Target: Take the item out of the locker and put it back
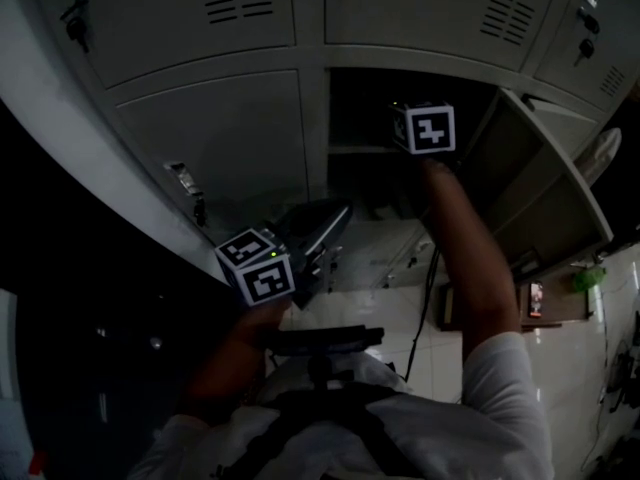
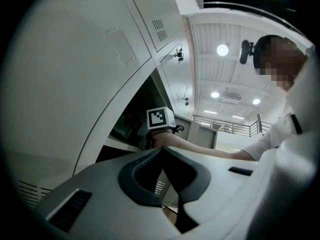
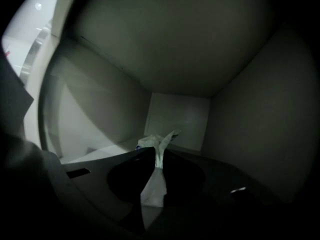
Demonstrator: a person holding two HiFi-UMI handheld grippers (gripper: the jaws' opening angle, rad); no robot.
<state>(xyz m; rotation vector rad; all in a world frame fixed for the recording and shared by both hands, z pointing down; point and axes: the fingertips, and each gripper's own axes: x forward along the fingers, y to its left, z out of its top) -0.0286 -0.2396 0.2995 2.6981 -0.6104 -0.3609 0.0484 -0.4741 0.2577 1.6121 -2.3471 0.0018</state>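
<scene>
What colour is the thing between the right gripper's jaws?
The item is whitish; right gripper view shows it best.

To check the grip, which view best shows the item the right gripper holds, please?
The right gripper view: the crumpled item sits pinched between the right gripper's jaws. The head and left gripper views show only that gripper's marker cube, not the item.

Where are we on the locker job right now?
Done: the locker door stands open and the right gripper is inside the compartment. In hand: its jaws are pinched on the crumpled white item, which is not yet out of the locker. Left, apparently: pull it out, then put it back. The left gripper hangs outside, jaws together, empty.
</scene>
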